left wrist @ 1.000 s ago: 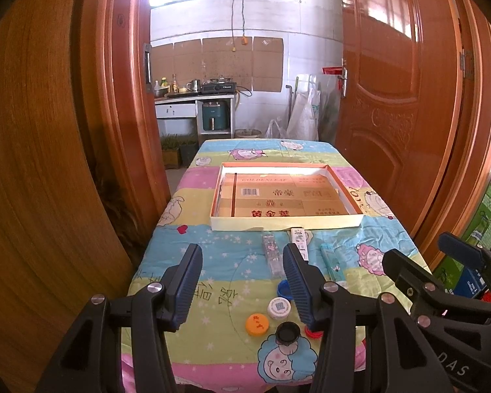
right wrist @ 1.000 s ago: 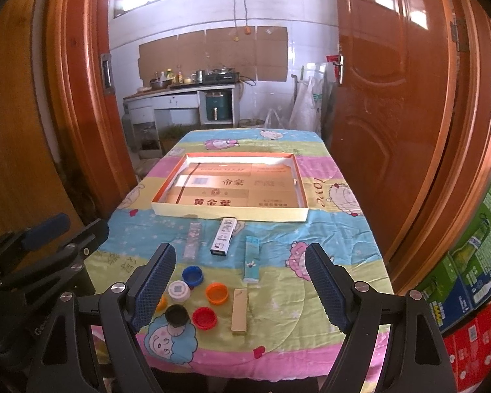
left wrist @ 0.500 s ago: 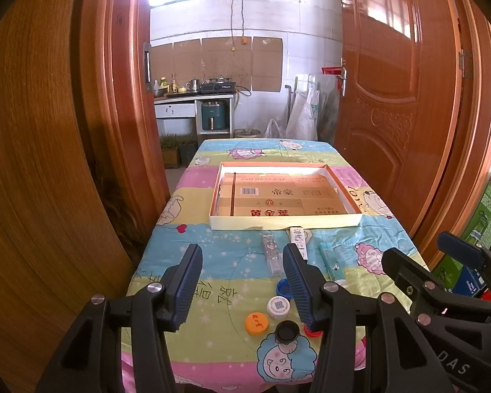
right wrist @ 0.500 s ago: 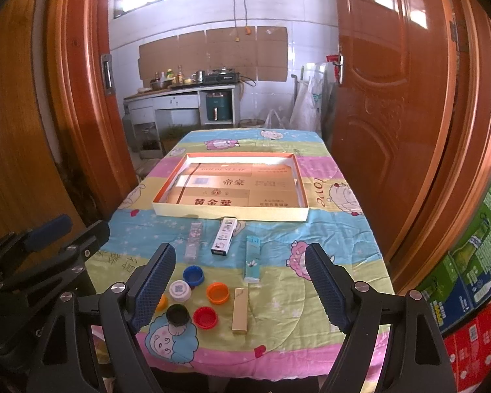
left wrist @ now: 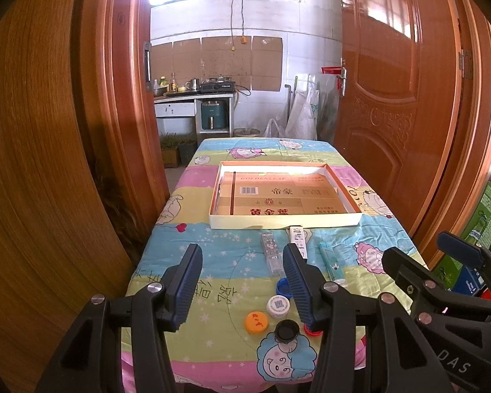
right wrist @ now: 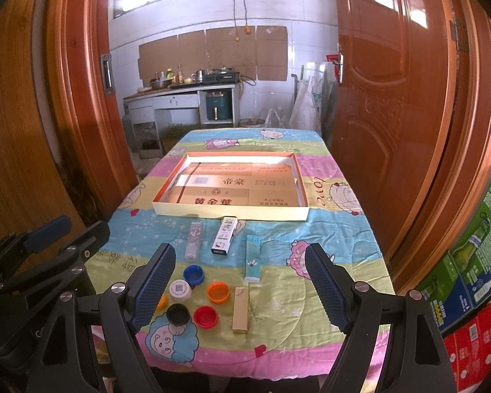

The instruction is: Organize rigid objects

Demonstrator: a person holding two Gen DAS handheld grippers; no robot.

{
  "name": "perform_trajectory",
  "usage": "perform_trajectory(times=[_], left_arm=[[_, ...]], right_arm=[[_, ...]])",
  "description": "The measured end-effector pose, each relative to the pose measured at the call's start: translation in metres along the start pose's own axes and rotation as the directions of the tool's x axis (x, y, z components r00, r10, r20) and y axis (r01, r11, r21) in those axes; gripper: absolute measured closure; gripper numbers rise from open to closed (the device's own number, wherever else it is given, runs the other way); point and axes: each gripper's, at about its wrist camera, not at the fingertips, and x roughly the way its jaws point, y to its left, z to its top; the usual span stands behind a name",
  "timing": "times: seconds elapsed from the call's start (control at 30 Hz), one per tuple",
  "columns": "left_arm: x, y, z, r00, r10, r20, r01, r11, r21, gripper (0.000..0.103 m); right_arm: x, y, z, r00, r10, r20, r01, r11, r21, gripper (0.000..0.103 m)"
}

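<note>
Grippers sit low in each frame: the left gripper [left wrist: 242,281] and the right gripper [right wrist: 240,283] both have jaws wide apart, holding nothing. Just past them, bottle caps cluster on the cartoon tablecloth [right wrist: 327,239]: black cap [right wrist: 178,314], red cap [right wrist: 205,316], orange cap [right wrist: 218,292], white cap [right wrist: 180,289], blue cap [right wrist: 193,275]. A gold box [right wrist: 240,309] lies beside them. Farther up sit three lighters [right wrist: 225,235]. Beyond, mid-frame, lies the flat tray [right wrist: 229,211].
</note>
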Motion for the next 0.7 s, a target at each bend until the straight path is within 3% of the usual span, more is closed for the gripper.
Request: perform_trajectory(times=[0.7], left_arm=[[0.0020,0.0014,-0.0039,1.000,-0.002,-0.011,0.002,1.000,-0.007,0.051]], right_arm=[[0.0011,-0.0004,-0.0015,1.000,0.004,-0.008,-0.004,1.000,-0.001,0.020]])
